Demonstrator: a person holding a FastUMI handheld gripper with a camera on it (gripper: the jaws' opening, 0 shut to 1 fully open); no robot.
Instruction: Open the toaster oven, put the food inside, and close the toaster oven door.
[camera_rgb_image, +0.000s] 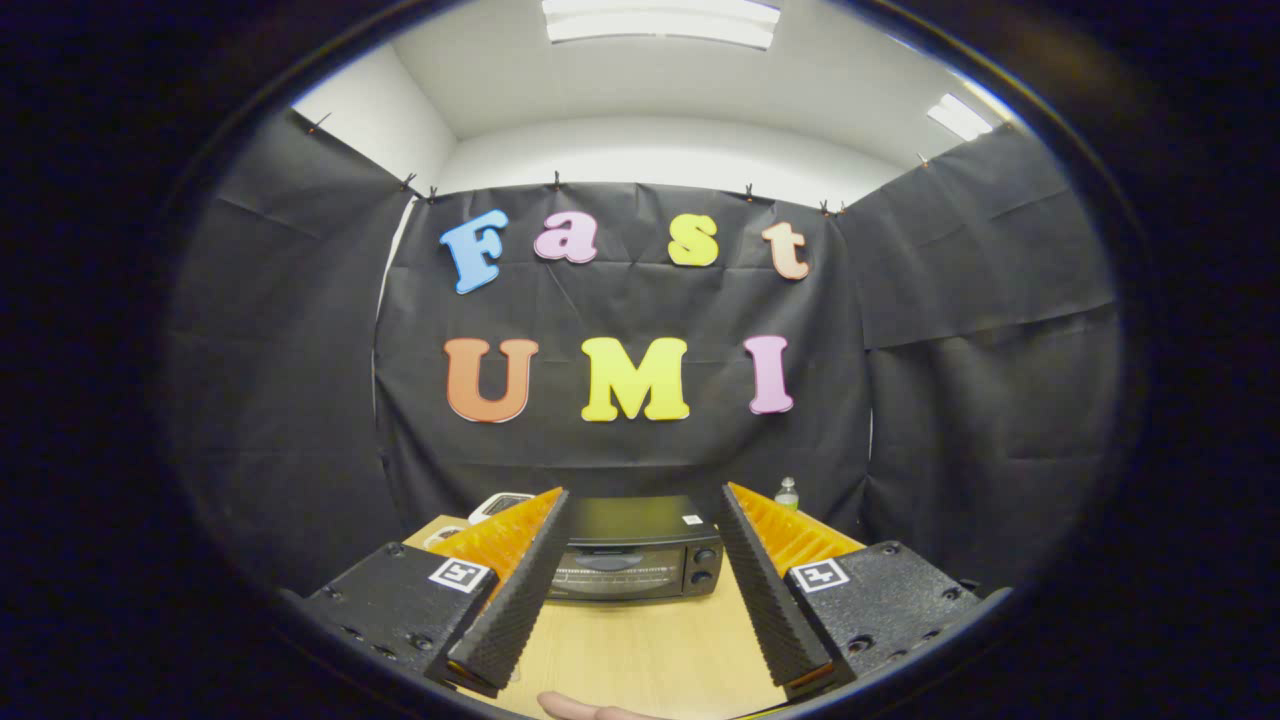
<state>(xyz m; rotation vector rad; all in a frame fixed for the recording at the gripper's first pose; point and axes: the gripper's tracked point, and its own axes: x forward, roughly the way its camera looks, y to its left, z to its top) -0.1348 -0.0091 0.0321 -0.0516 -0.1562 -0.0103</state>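
Gaping wide, claw (640, 590) holds nothing — shut toaster oven (632, 565) beyond, bare table (640, 650) between.

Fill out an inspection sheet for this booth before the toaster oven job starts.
Surface: light wooden table, bare between the fingers.
Job's things: toaster oven beyond the fingers, at the table's far edge, door closed; food not seen.
Clutter: small bottle behind the oven's right side; white device behind its left side, too hidden to identify.
Grippers: gripper open, fingers apart, holding nothing; a fingertip shows below them.
Cables: nothing seen.
Surroundings: black cloth wall, white ceiling with lit light panels.
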